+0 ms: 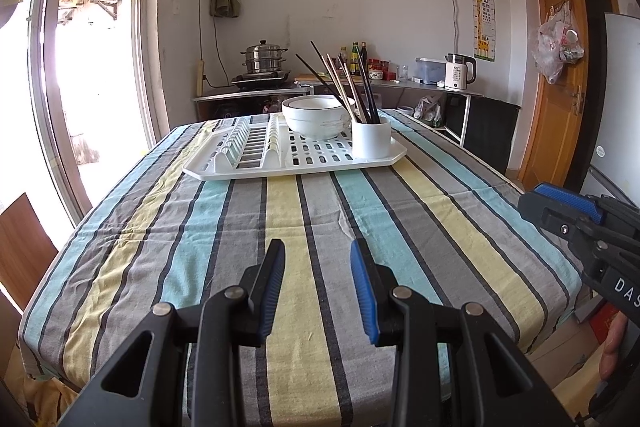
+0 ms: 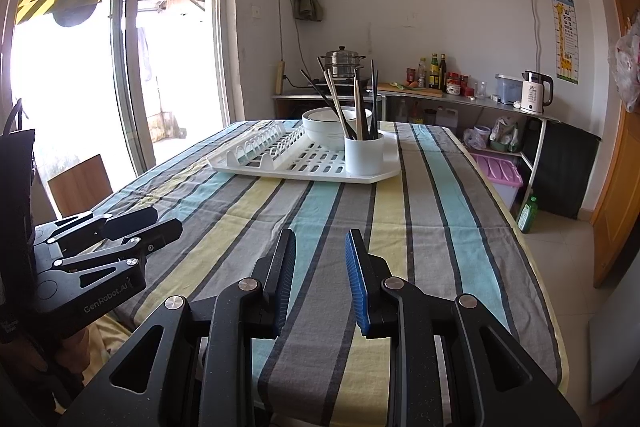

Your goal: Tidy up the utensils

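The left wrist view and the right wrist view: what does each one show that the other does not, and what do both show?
Only the left wrist view shows the orange wooden door at the right.

Only the right wrist view shows the pink plastic storage box and the green plastic bottle on the floor.

Both show the white plastic dish rack, the white ceramic bowl on it, the white cylindrical cup holding chopsticks, and the striped tablecloth. The left gripper and right gripper are open and empty.

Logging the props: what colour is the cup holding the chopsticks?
White; the cup shows best in the right wrist view.
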Motion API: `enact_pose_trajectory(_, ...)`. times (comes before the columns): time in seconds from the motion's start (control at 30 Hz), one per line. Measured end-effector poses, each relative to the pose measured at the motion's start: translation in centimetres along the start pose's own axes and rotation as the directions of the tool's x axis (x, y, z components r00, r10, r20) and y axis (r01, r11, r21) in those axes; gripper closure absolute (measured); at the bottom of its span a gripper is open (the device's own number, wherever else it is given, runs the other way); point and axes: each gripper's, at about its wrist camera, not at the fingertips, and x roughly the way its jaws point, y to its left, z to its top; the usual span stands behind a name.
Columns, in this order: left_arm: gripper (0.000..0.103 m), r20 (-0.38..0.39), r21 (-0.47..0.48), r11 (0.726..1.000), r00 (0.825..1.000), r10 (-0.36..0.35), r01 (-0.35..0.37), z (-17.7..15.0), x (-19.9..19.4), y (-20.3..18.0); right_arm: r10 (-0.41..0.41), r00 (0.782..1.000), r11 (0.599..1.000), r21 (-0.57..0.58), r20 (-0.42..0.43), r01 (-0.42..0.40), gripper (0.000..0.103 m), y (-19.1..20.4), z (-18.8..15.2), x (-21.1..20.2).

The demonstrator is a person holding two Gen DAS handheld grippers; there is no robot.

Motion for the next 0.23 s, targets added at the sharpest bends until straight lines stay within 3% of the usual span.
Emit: enact_pose_trajectory(0.23, 0.067, 0.003, -0.002, 1.000, 1.000, 0.000, 0.000, 0.05, 0.02, -0.02, 0.000, 1.000, 1.000, 0.001, -0.002, 0.000, 0.077, -0.05, 0.03, -0.03)
